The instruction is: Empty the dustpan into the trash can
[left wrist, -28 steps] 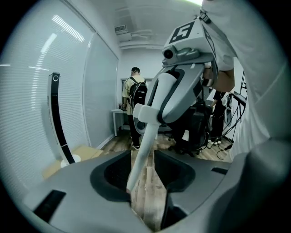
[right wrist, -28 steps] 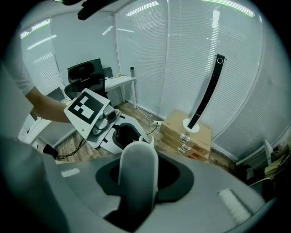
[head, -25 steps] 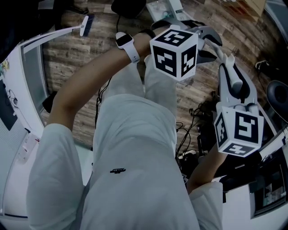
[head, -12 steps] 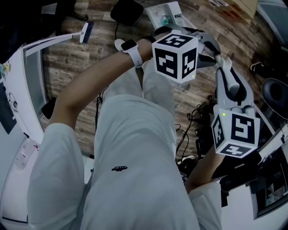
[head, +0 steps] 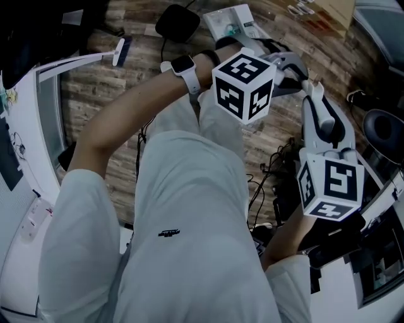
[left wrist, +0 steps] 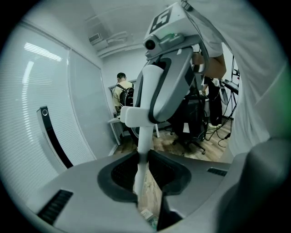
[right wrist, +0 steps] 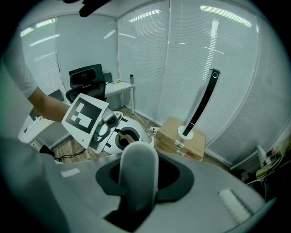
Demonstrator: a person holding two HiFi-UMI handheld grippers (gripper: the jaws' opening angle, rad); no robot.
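Observation:
The dustpan's thin white shaft (left wrist: 138,157) runs between the jaws of my left gripper (left wrist: 142,175). Those jaws have just been closing and their pads now press on the shaft. Just above, my right gripper (left wrist: 157,98) is shut on the shaft's rounded white grip (right wrist: 138,175). In the head view both grippers meet over the wooden floor, the left (head: 293,66) beside the right (head: 312,88). A whitish pan (head: 230,19) with bits of rubbish shows beyond them. A dark round rim (head: 385,129) lies at the right edge; I cannot tell if it is the trash can.
A white brush with a dark head (head: 118,45) leans by the white desk (head: 25,158) on the left. Cables (head: 268,170) trail over the floor. Cardboard boxes (right wrist: 182,134) and a black stand (right wrist: 202,102) sit by the blinds. A person (left wrist: 120,91) and office chairs are across the room.
Both grippers and the dustpan's handle have risen together. The left gripper's cube has rolled a little. More of the pan shows at the top of the head view.

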